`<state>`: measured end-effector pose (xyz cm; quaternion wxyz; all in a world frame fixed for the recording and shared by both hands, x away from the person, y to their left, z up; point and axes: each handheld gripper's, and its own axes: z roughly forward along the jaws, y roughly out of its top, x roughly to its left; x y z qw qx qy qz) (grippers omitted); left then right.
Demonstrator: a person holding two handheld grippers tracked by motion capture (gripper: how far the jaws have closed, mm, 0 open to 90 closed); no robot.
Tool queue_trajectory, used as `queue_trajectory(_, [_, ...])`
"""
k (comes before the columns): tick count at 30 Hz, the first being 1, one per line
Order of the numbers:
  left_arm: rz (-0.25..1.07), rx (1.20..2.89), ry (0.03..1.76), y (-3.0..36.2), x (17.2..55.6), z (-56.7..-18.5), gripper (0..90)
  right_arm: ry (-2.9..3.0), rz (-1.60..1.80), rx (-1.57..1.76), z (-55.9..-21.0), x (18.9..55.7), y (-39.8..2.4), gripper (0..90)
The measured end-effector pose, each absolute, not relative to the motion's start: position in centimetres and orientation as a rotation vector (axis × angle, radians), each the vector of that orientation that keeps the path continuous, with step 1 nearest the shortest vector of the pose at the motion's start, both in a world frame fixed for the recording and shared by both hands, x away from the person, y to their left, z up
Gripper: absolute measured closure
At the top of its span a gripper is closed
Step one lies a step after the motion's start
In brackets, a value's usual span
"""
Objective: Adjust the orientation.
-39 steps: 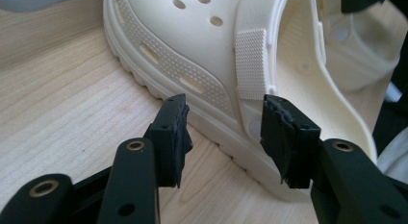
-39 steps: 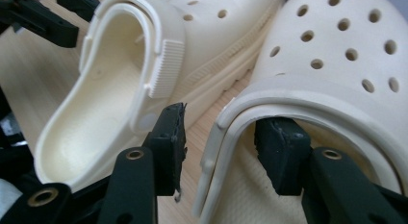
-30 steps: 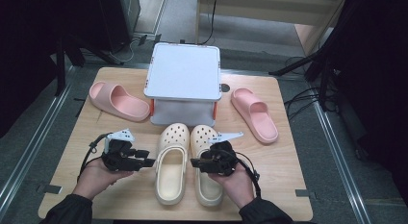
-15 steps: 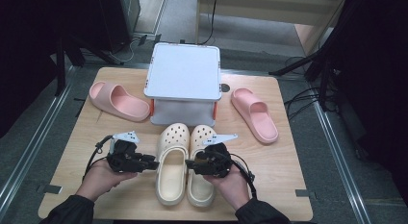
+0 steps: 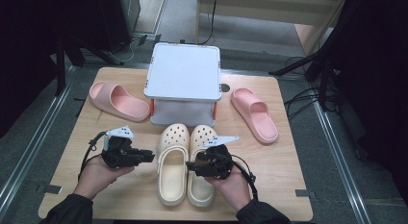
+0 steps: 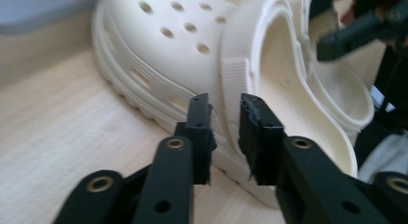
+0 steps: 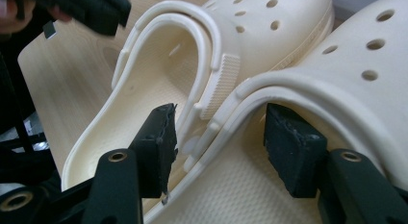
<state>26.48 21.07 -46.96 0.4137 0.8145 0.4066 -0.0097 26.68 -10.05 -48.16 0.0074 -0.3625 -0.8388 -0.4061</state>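
Note:
Two cream clogs stand side by side at the table's front, the left clog (image 5: 171, 178) and the right clog (image 5: 202, 137). My left gripper (image 5: 150, 156) lies level at the left clog's outer side. In the left gripper view its jaws (image 6: 223, 118) have just been closing and stand a narrow gap apart in front of the side wall (image 6: 159, 75), with nothing pinched. My right gripper (image 5: 188, 166) reaches from the right. Its jaws (image 7: 219, 132) have just been opening, one inside each clog, the two adjoining walls between them untouched.
A white box (image 5: 183, 77) stands right behind the clogs' toes. One pink slide (image 5: 118, 100) lies at the back left, another pink slide (image 5: 255, 113) at the right. The wooden table (image 5: 298, 166) ends close behind both hands.
My left gripper has edged toward the left clog's side. The right hand has kept its place over the right clog. The clogs, slides and box have not moved.

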Motion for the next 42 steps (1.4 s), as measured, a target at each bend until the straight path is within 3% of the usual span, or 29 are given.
queue_trajectory(3, [-0.015,2.033,1.028,21.3,27.3,-46.1,80.1,-2.625,-1.261,-1.135,-48.3,26.4,-10.0,43.9])
queue_trajectory(21, [0.042,2.046,1.002,21.0,32.9,-40.9,79.7,-2.609,-1.295,-1.171,-47.5,25.4,-10.7,40.2])
queue_trajectory(33, [0.122,2.079,0.980,20.3,37.6,-36.6,86.5,-2.604,-1.278,-1.202,-47.9,25.1,-10.8,37.7])
queue_trajectory(42, [0.174,2.090,0.997,20.3,40.1,-36.7,86.7,-2.574,-1.275,-1.264,-48.2,25.5,-10.1,32.5])
